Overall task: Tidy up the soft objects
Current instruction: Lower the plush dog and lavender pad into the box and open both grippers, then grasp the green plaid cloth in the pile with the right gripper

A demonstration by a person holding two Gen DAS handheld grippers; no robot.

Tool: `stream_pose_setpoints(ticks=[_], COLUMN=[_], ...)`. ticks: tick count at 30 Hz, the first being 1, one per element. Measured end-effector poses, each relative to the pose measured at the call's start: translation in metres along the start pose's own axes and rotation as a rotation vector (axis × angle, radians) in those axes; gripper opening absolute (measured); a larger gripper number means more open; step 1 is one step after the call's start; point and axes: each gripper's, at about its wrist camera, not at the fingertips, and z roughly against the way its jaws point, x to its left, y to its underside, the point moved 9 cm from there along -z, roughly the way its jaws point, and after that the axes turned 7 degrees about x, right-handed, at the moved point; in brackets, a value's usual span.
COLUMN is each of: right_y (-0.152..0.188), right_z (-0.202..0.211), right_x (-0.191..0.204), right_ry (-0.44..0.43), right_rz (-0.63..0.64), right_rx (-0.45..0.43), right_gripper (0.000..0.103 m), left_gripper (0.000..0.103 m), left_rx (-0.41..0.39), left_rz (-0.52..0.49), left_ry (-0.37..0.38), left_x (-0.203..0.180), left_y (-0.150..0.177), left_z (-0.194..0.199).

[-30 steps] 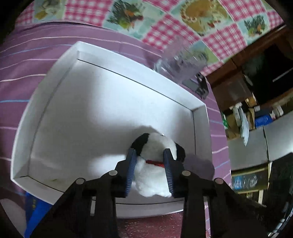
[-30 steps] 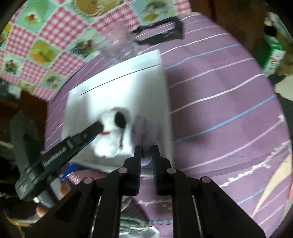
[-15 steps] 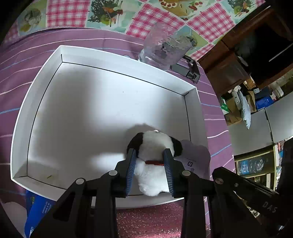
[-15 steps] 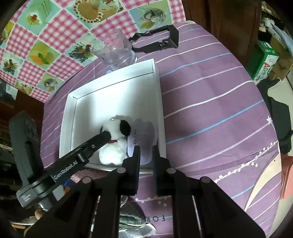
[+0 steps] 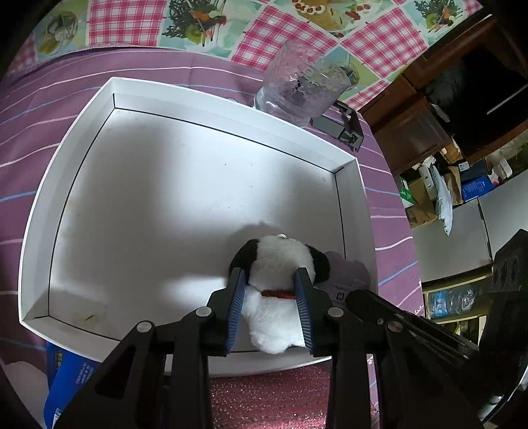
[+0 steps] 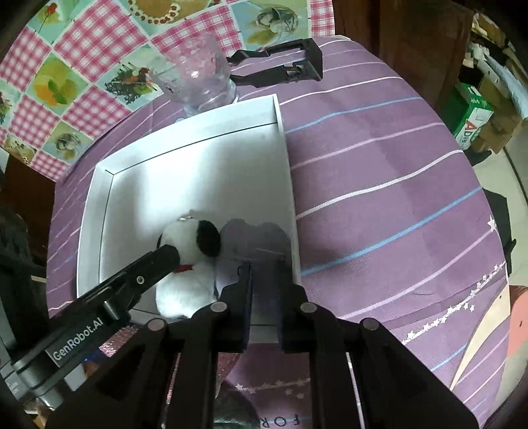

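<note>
Left gripper (image 5: 270, 297) pinching the plush dog (image 5: 279, 260) low in the near right corner of the white box (image 5: 231, 109), right gripper (image 6: 264, 267) nearly pressed together above the purple tag (image 6: 254, 237), apparently empty; risks snagging tag, dragging dog out.

The plush dog (image 5: 275, 297) is white with black ears and a thin red collar. It lies in a plain white tray (image 5: 211, 109). Beside it is a pale lilac tag (image 6: 254, 237) with small dark print. The surface wears a purple cloth (image 6: 379, 184) crossed by thin white, pink and blue stripes, with little white stars near one edge. Farther back is a cloth (image 5: 125, 19) of pink-and-white gingham squares alternating with pale green and blue food pictures. The clear glass (image 5: 300, 85) carries faint pink spots. The left gripper (image 5: 270, 305) is black with blue pads (image 5: 236, 307); the right gripper (image 6: 264, 290) is black too.
</note>
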Motion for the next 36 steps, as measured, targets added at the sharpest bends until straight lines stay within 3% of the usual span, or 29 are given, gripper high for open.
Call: stream_pose_setpoints(ticks=[7,16,19,24,29,32,34,36], right_y=[0.002,0.012,0.016,0.022,0.033,0.038,0.041,0.044], right_z=[0.009,0.027,0.040,0.075,0.105,0.130,0.150,0.169], right_x=[0.002,0.021,0.026,0.030,0.032,0.038,0.045,0.049], right_ry=[0.016,-0.066,-0.127,-0.242,-0.296,-0.276,-0.254,-0.252], right_rz=[0.012,0.064,0.069,0.073,0.089,0.152,0.191,0.202], right_rx=[-0.007,-0.002,-0.013,-0.079,-0.153,-0.246,-0.330,-0.410], right_gripper=[0.014,0.014,0.014,0.014,0.015,0.034,0.056,0.062], left_gripper=[0.030,0.030,0.030,0.030,0.030,0.030,0.030,0.030], left_rx=[-0.004,-0.071,-0.117,-0.209,-0.237,-0.279,-0.283,-0.292], left_rz=[0.002,-0.012,-0.023,-0.034,-0.001,0.052,0.067,0.082], left_ry=[0.000,-0.055,-0.101,-0.094,-0.162,-0.154,-0.136,-0.141], left_x=[-0.001,-0.004,-0.006,-0.021,-0.025,-0.019,-0.017,-0.010], left_y=[0.000,-0.003,-0.001,0.013,0.037,0.054,0.066,0.083], left_z=[0.000,0.024,0.043,0.086,0.121,0.139,0.148,0.157])
